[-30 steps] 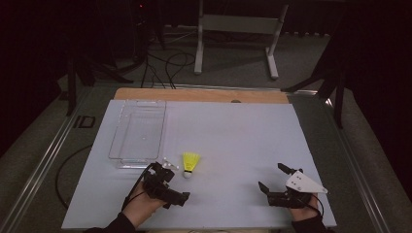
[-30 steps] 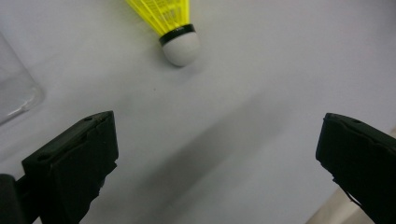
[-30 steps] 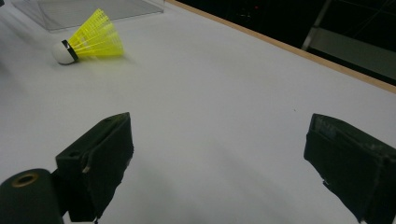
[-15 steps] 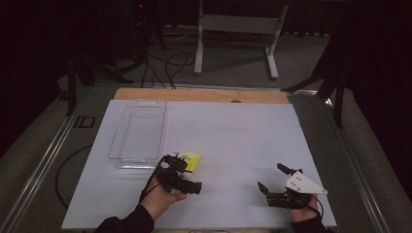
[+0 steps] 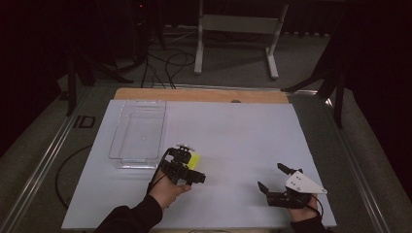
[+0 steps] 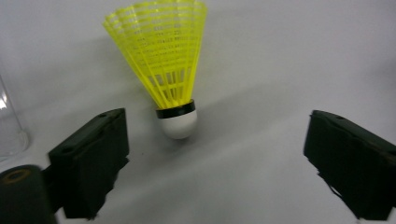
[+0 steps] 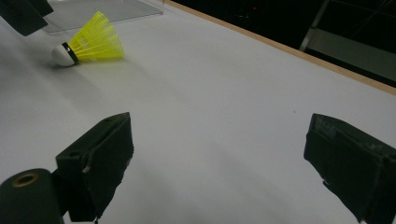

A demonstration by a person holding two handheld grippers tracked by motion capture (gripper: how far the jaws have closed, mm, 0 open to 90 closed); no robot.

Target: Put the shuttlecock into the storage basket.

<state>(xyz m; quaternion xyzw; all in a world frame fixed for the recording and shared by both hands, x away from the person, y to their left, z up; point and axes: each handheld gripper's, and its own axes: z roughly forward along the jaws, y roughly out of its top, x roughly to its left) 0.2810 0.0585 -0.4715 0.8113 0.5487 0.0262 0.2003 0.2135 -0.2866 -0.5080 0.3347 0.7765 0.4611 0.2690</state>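
Note:
A yellow shuttlecock with a white cork lies on its side on the white table. My left gripper hovers right over it. In the left gripper view the cork of the shuttlecock sits just ahead of the left gripper, in the gap nearer the left jaw. The jaws have just been closing a little but stand wide and touch nothing. My right gripper rests open near the front right, with bare table between the jaws of the right gripper. The shuttlecock lies far off to its left.
A clear plastic tray stands left of the shuttlecock, its near wall close to my left hand. A wooden strip borders the table's far edge. A metal stand and cables lie on the floor beyond.
My left hand has moved away from the person and slightly right, up to the shuttlecock, which it now partly covers from above. The right gripper has stayed put.

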